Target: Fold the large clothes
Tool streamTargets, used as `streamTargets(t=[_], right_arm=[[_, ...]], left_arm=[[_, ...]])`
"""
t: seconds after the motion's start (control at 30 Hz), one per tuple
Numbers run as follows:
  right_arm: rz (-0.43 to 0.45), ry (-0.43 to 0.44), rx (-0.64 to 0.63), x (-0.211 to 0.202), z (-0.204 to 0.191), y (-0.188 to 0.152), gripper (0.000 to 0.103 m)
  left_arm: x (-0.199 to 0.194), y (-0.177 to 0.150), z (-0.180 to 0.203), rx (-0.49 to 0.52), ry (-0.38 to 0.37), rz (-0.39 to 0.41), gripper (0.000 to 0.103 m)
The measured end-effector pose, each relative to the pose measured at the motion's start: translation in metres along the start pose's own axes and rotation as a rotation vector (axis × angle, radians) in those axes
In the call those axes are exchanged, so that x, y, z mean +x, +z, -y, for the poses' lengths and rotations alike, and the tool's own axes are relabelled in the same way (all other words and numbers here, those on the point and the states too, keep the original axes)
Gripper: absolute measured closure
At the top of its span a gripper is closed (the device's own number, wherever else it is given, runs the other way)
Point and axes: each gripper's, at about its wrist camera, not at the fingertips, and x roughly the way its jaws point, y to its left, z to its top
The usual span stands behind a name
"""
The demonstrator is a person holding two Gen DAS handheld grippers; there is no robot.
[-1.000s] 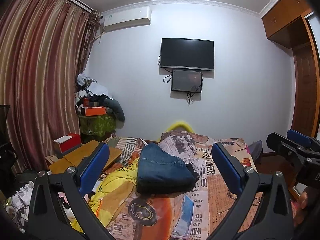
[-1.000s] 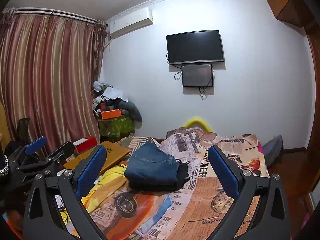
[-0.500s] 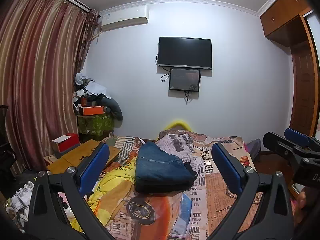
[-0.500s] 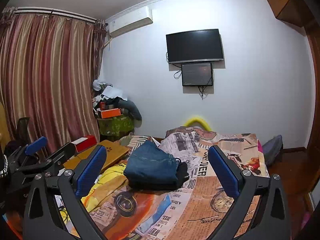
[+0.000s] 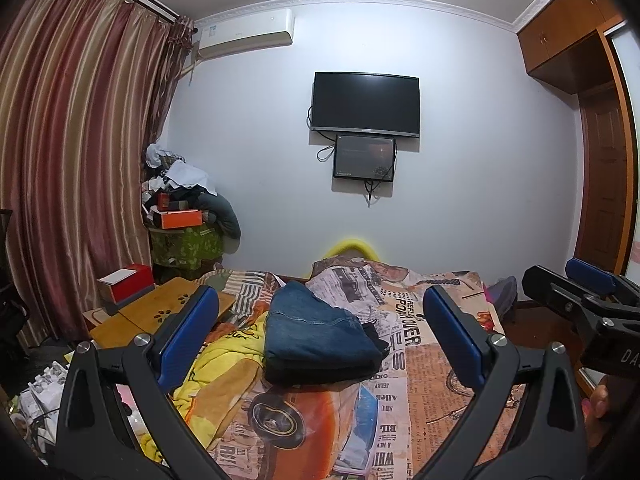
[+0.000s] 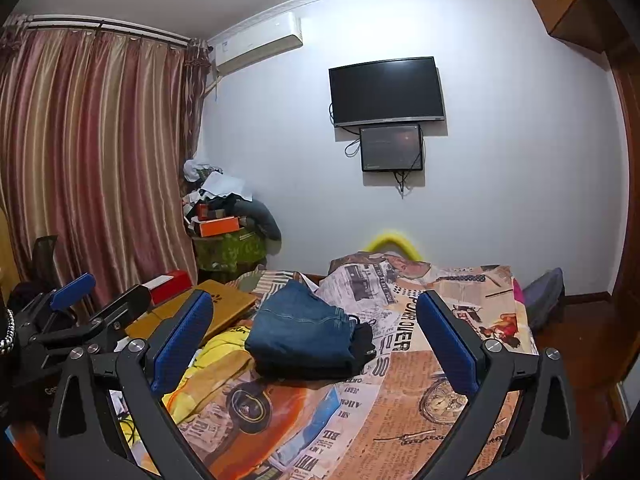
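1. Above the near end of the bed [image 5: 440,364], I hold my left gripper [image 5: 320,340] and right gripper [image 6: 316,344] level, fingers spread wide, pinching nothing; neither touches cloth.
2. Folded blue jeans [image 5: 316,332] top a dark garment [image 6: 362,342] mid-bed, apparently a finished stack.
3. Beside them a yellow garment [image 5: 224,364] lies crumpled, probably next.
4. No basket or open box shows its contents.

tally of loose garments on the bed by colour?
Blue: 1, folded blue denim jeans
Black: 1, folded black garment under the jeans
Yellow: 1, crumpled yellow garment beside them
Total: 3
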Motion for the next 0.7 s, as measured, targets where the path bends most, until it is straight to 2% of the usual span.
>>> streamTargets(t=[0.7], right_arm=[[-0.01, -0.009, -0.005, 0.0045, 0.0056, -0.005, 0.002]], left_arm=[[0.0063, -0.0024, -0.0022, -0.026, -0.02, -0.021, 0.001]])
